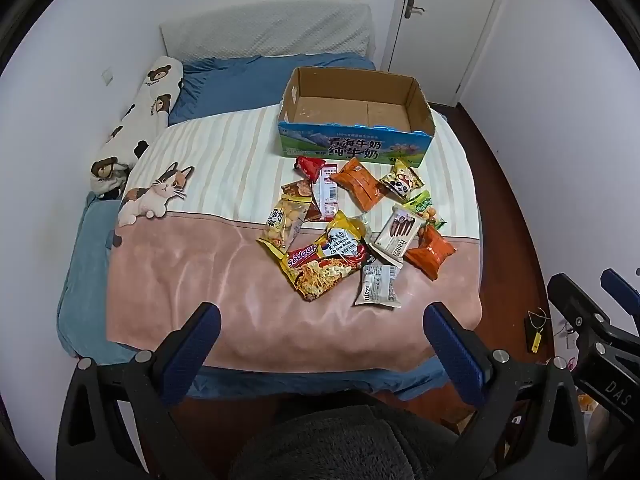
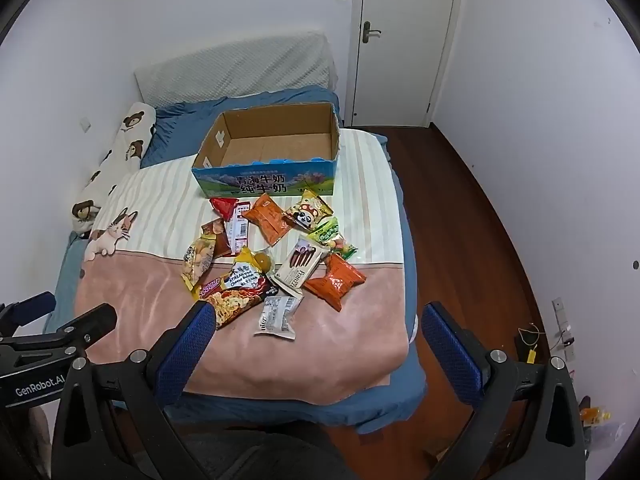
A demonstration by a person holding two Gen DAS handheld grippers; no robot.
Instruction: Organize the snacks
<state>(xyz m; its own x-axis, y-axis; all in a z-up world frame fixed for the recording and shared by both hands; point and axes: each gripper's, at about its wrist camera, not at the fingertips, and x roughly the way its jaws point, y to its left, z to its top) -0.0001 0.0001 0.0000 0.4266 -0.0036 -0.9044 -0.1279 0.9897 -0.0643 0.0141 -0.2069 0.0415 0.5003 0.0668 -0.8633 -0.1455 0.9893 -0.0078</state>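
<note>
Bed (image 1: pixel 168 272) surface lies below both grippers. Left gripper (image 1: pixel 322 320) and right gripper (image 2: pixel 316 320): jaws wide, empty. Snacks (image 1: pixel 344 220) lie ahead, unobstructed; box (image 1: pixel 356 148) beyond them. Overlapping packets partly hidden.

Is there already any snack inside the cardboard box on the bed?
No, the cardboard box shows only its bare brown bottom, and the snack packets all lie on the blanket in front of it.
</note>
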